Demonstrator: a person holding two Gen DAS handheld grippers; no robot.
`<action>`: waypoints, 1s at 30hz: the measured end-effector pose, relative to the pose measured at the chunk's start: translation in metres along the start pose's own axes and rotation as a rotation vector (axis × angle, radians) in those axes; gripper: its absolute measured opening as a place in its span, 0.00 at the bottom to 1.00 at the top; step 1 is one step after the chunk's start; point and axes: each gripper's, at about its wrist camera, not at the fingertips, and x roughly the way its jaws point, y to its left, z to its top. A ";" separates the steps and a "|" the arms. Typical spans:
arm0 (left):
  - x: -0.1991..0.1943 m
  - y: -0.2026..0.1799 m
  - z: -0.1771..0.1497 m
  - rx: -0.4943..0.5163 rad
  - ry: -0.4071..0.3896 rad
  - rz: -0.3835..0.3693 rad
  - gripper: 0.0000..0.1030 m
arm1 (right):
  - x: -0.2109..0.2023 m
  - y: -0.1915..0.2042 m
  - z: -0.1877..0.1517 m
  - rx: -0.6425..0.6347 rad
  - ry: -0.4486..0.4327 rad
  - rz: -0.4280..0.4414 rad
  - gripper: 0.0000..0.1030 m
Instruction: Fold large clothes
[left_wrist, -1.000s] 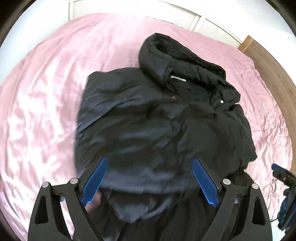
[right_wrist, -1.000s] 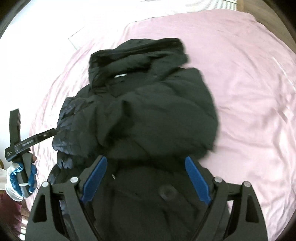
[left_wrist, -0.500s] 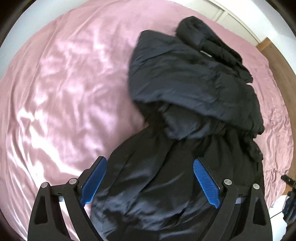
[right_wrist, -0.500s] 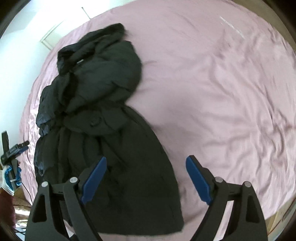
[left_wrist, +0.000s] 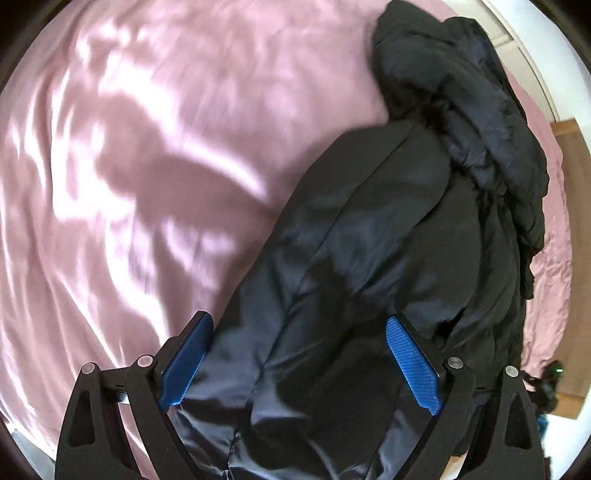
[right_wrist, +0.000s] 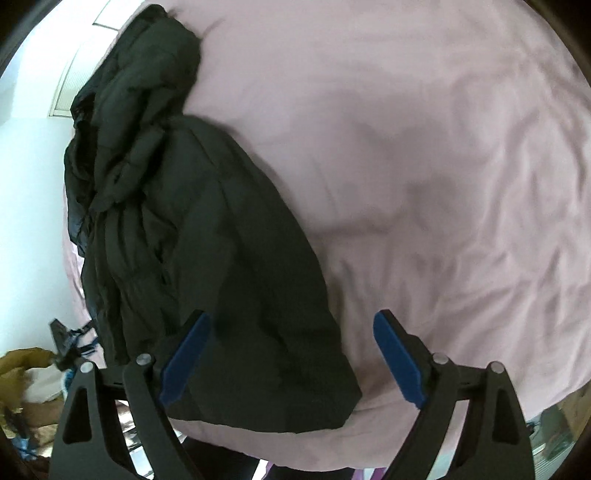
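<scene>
Nearest the left gripper (left_wrist: 295, 363), its jaws stand wide with nothing pressed between the blue pads; the lower part of the black coat (left_wrist: 388, 258) lies directly under them. The right gripper (right_wrist: 291, 360) is likewise spread wide and holds nothing, poised over the coat's (right_wrist: 207, 258) hem corner near the bed's (right_wrist: 424, 166) near edge.

A second ago both views looked at the coat's bulky upper half and hood; now both have swung back and dropped toward the hem (the fold of the top down over the body appears done and released). That suggests the next step is taking the hem to fold the lower half upward.

Beyond the hem, the coat runs in a long narrow strip up to the bunched hood at the far end. The hem sits close to the mattress edge, so a careless tug could drag it off. Wide pink sheet (left_wrist: 129, 184) lies open on either side of the coat, giving plenty of room.
</scene>
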 end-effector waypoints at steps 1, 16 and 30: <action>0.003 0.005 -0.005 -0.008 0.012 -0.012 0.91 | 0.005 -0.004 -0.001 0.015 0.015 0.032 0.88; 0.032 0.045 -0.044 -0.129 0.141 -0.254 0.91 | 0.037 -0.011 0.010 0.013 0.138 0.152 0.89; 0.032 0.048 -0.067 -0.185 0.140 -0.343 0.77 | 0.058 -0.001 -0.004 -0.010 0.233 0.196 0.89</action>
